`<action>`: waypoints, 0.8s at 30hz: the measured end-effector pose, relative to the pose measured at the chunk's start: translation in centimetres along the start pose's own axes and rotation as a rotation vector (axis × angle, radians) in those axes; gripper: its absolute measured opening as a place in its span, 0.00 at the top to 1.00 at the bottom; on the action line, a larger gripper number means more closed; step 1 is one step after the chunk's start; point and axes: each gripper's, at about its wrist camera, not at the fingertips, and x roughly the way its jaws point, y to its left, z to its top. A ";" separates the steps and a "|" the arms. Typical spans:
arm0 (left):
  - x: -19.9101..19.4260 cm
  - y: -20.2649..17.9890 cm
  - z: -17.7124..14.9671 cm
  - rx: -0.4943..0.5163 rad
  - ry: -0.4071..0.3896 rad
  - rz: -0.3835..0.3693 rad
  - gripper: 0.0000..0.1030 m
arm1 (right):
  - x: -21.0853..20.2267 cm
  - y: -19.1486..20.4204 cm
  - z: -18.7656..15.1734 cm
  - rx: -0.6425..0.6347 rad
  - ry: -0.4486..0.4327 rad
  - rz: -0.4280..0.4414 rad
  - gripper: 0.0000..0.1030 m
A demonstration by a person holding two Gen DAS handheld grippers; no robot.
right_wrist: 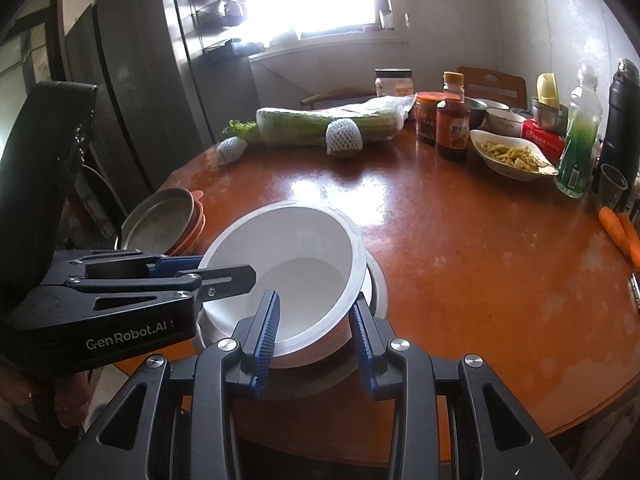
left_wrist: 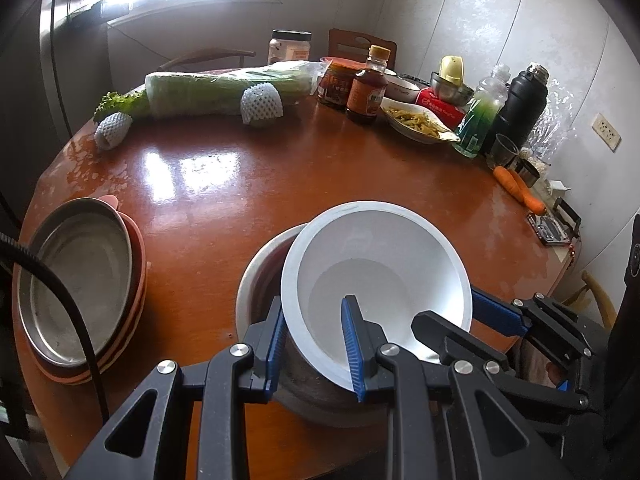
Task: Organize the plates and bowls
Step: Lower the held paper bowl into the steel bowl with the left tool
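Note:
A white bowl (left_wrist: pixel 376 276) (right_wrist: pixel 288 264) tilts over a larger bowl (left_wrist: pixel 260 276) (right_wrist: pixel 378 284) with a reddish inside, near the front edge of the round brown table (left_wrist: pixel 248 184). My left gripper (left_wrist: pixel 316 344) straddles the white bowl's near rim, one blue finger inside and one outside. My right gripper (right_wrist: pixel 316 332) straddles the rim on its own side the same way. Each gripper shows in the other's view: right (left_wrist: pixel 500 320), left (right_wrist: pixel 224 276). A stack of a metal plate (left_wrist: pixel 76 276) (right_wrist: pixel 160 220) on reddish plates sits at the left.
Far side of the table: wrapped greens (left_wrist: pixel 224 88), foam-netted fruit (left_wrist: pixel 262 104), sauce bottle (left_wrist: pixel 366 88), jar (left_wrist: pixel 336 82), a dish of food (left_wrist: pixel 416 122), green bottle (left_wrist: pixel 482 116), black flask (left_wrist: pixel 520 108), carrots (left_wrist: pixel 518 190). A chair back (left_wrist: pixel 360 46) stands behind.

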 end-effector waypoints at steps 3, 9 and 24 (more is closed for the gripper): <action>0.0 0.2 0.0 -0.006 0.003 0.000 0.74 | 0.1 0.0 -0.1 0.001 0.005 -0.002 0.64; 0.1 0.5 -0.1 -0.011 0.005 0.000 0.74 | 0.3 -0.3 0.0 0.004 0.011 -0.006 0.64; -2.1 1.1 -0.1 -0.021 -0.046 0.006 0.73 | -1.1 -0.7 0.3 0.018 -0.020 -0.021 0.60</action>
